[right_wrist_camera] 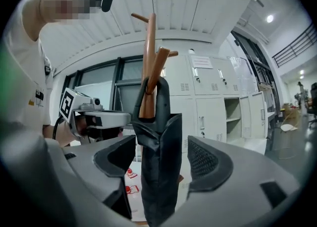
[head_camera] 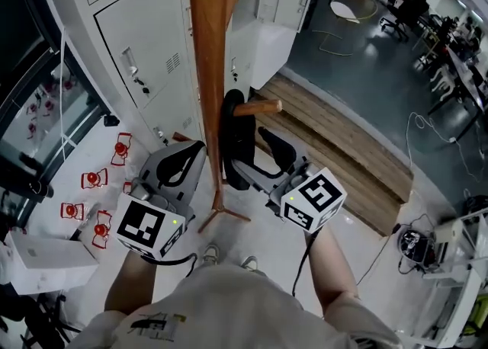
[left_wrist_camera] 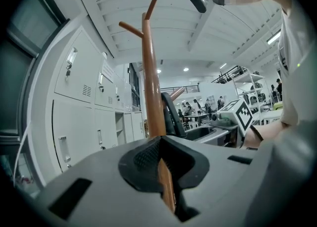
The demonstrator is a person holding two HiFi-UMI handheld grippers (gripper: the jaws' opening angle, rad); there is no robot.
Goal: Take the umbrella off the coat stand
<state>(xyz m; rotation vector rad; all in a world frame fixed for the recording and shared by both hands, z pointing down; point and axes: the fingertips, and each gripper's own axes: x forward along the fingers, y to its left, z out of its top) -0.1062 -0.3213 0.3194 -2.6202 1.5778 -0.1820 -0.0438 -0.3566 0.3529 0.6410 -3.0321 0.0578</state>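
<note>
Two grippers flank a wooden coat stand (head_camera: 210, 50), with the umbrella (right_wrist_camera: 159, 171) not yet off its peg (head_camera: 258, 107).
At near left, the left gripper (head_camera: 197, 155) is clamped on the stand's pole. At near right, the right gripper (head_camera: 265, 163) holds nothing, its jaws spread wide. The folded black umbrella hangs between its pads, touching neither. White lockers (head_camera: 145, 43) stand at far left.
</note>
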